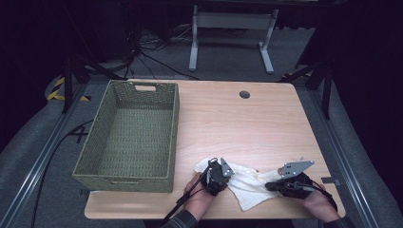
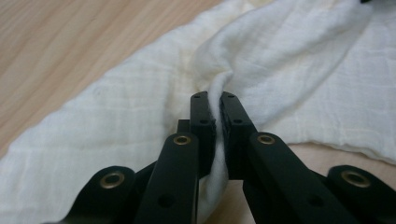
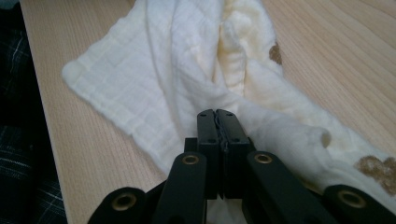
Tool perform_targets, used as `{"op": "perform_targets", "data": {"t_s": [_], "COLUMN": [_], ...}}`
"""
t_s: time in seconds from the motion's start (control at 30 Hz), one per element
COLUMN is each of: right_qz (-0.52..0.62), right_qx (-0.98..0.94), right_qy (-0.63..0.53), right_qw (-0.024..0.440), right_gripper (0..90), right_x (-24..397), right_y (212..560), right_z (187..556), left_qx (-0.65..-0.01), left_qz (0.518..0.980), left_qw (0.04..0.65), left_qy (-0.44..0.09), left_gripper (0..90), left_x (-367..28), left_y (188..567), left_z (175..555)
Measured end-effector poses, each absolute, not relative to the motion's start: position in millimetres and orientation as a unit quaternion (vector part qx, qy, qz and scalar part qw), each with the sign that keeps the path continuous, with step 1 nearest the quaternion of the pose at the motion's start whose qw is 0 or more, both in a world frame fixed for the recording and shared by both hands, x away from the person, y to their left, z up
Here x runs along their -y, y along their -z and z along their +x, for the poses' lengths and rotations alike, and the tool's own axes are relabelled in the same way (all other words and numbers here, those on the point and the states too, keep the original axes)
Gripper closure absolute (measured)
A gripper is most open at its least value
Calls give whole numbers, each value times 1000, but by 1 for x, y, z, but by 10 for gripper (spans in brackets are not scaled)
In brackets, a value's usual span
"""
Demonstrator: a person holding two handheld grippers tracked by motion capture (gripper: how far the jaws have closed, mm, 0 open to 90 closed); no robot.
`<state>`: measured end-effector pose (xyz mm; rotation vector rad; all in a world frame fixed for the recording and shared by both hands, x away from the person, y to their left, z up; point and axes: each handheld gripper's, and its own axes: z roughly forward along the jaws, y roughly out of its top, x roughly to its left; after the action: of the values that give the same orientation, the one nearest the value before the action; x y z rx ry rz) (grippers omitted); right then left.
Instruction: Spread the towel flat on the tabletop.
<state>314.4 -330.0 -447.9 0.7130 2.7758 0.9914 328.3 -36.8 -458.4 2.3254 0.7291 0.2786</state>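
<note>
Gripping a white cloth at both ends

Pinching a raised fold of the cloth, the left gripper has its jaws closed tight, with a ridge of fabric squeezed up between them. The right gripper is likewise clamped on the cloth, a thin edge of fabric caught between its pressed jaws.

From above, the cloth lies rumpled on the table near the front edge, stretched between the left gripper and the right gripper. Brown marks show on its cream underside in the right gripper view.

A woven green basket stands just left of the left gripper, its long wall running beside the cloth's near corner; nothing lies inside it. A round cable hole sits in the tabletop, well apart toward the far edge. Bare wood lies between cloth and hole. Beyond the table a white desk frame stands on the grey floor.
</note>
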Motion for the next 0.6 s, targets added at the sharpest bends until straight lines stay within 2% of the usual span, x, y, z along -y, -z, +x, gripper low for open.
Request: {"op": "perform_targets", "data": {"t_s": [0.1,0.2,0.23,0.27,0.4,0.6], "right_qz": [231,223,222,222,218,218], "right_qx": [-915,-918,-918,-918,-918,-917], "right_qy": [-324,-317,-313,-313,-308,-309], "right_qw": [61,90,102,102,122,127], "right_gripper": [894,894,895,895,895,895], "right_x": [329,328,329,329,332,334], "right_y": [448,448,448,448,448,448], "right_z": [318,327,333,333,344,355], "left_qx": [-297,-296,-290,-290,-278,-215], "left_qz": [886,890,889,889,876,889], "left_qw": [343,341,351,351,388,398], "left_qy": [-97,-61,-52,-52,-65,-69], "left_gripper": [858,844,769,724,655,649], "left_x": [31,27,27,27,28,56], "left_y": [459,456,454,454,434,418], "left_z": [331,330,326,326,334,366]}}
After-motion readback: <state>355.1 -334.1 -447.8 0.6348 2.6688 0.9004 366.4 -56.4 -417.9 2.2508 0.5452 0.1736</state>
